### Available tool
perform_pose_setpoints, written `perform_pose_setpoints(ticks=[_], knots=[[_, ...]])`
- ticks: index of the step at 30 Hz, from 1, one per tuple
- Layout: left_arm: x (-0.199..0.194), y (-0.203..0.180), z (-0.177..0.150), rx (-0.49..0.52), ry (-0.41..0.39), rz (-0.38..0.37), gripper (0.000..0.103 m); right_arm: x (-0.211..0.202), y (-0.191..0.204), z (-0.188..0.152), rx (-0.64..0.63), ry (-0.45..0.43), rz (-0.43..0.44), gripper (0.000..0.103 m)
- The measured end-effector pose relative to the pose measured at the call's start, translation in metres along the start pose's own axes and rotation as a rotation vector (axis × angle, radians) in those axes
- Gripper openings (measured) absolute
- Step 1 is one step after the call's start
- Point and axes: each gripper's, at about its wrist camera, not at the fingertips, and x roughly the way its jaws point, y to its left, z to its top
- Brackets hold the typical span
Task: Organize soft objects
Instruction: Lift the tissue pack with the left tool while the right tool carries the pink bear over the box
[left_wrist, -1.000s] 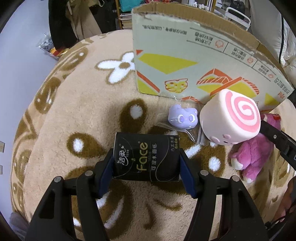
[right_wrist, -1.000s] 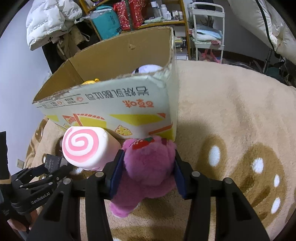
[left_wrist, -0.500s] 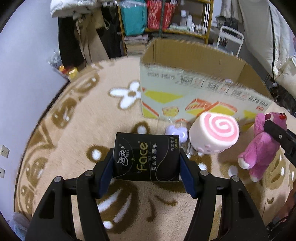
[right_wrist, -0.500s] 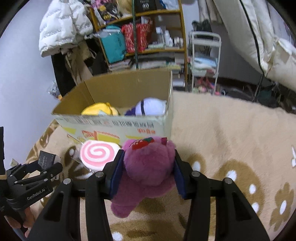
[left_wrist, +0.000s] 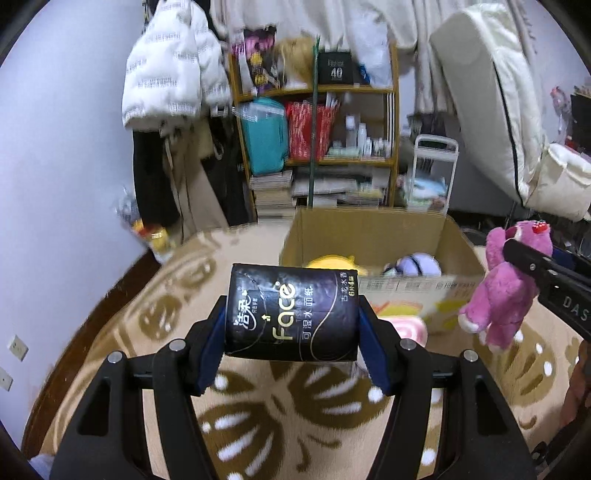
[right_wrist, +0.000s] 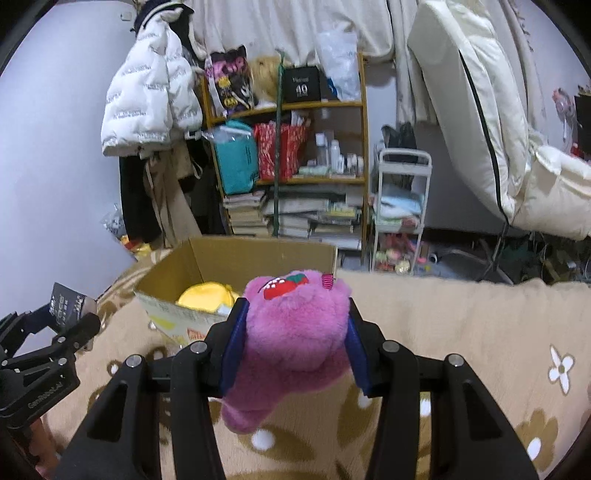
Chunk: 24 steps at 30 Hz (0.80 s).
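Note:
My left gripper (left_wrist: 291, 325) is shut on a black tissue pack (left_wrist: 291, 314) and holds it in the air in front of the open cardboard box (left_wrist: 369, 236). My right gripper (right_wrist: 293, 339) is shut on a pink plush bear (right_wrist: 291, 343), lifted to the right of the box (right_wrist: 229, 258); the bear also shows in the left wrist view (left_wrist: 506, 291). Inside the box lie a yellow plush (left_wrist: 328, 263) and a purple-white plush (left_wrist: 415, 264). A pink swirl roll toy (left_wrist: 406, 326) lies on the rug by the box front, mostly hidden.
A beige rug with brown flower shapes (right_wrist: 461, 332) covers the floor. Behind the box stand a cluttered wooden shelf (right_wrist: 295, 147), a white cart (right_wrist: 402, 206) and hanging coats (right_wrist: 147, 110). A white mattress (right_wrist: 480, 110) leans at the right.
Both grippers have risen with their loads and tilted up, so the box now shows from above its front edge. The tissue pack and the bear left the rug.

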Motion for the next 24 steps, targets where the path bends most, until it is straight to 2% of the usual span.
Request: perform_pose_setpoints(ticks=[5,14,18,24], knots=[[-0.009,-0.001,0.011,0.02,-0.086,0.004,0.063,-0.002,-0.005,0.015,-0.002,-0.042,0.006,0.052],[0.002,-0.004,0.039,0.031,-0.177,-0.009,0.063,0.001,-0.008,0.035,-0.011,-0.121,0.005,0.052],[0.014,-0.005,0.046,0.031,-0.186,-0.034,0.063,0.007,-0.005,0.039,-0.005,-0.146,0.009,0.052],[0.036,-0.012,0.052,0.066,-0.187,-0.033,0.063,0.019,0.0,0.044,-0.035,-0.156,0.013,0.052]])
